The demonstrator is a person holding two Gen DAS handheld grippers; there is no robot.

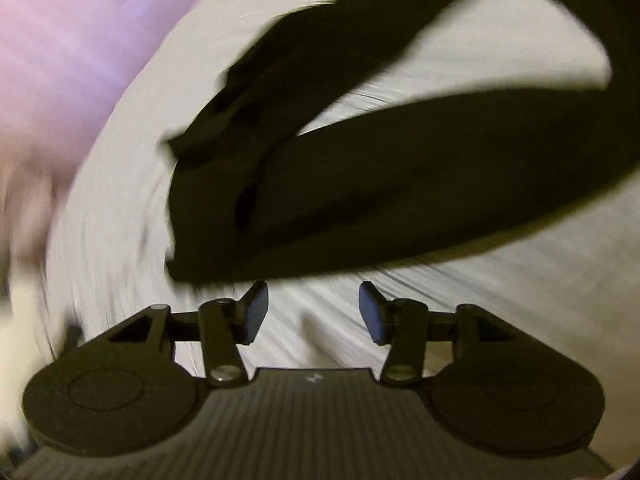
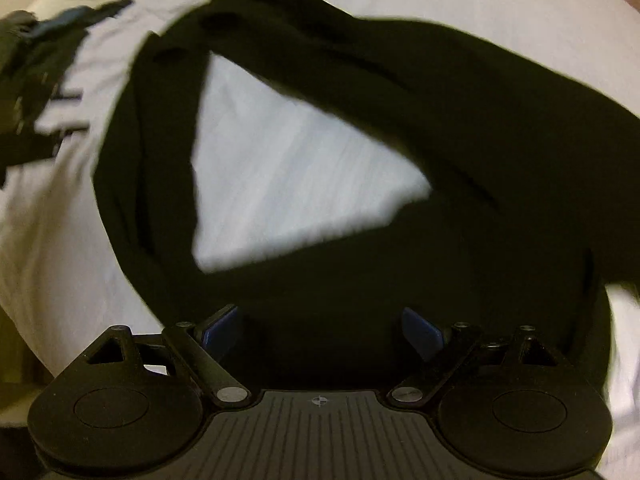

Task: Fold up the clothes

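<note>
Black garment (image 2: 460, 128) on white sheet (image 1: 480, 300) — both claws, left (image 1: 313, 310) and right (image 2: 322, 334), gape empty; no legible writing, seemingly.

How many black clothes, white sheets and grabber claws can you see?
Black garment: 1
White sheet: 1
Grippers: 2, the left gripper and the right gripper, both open
Total: 4
A dark blurred thing at the right view's top left is uncounted.
</note>
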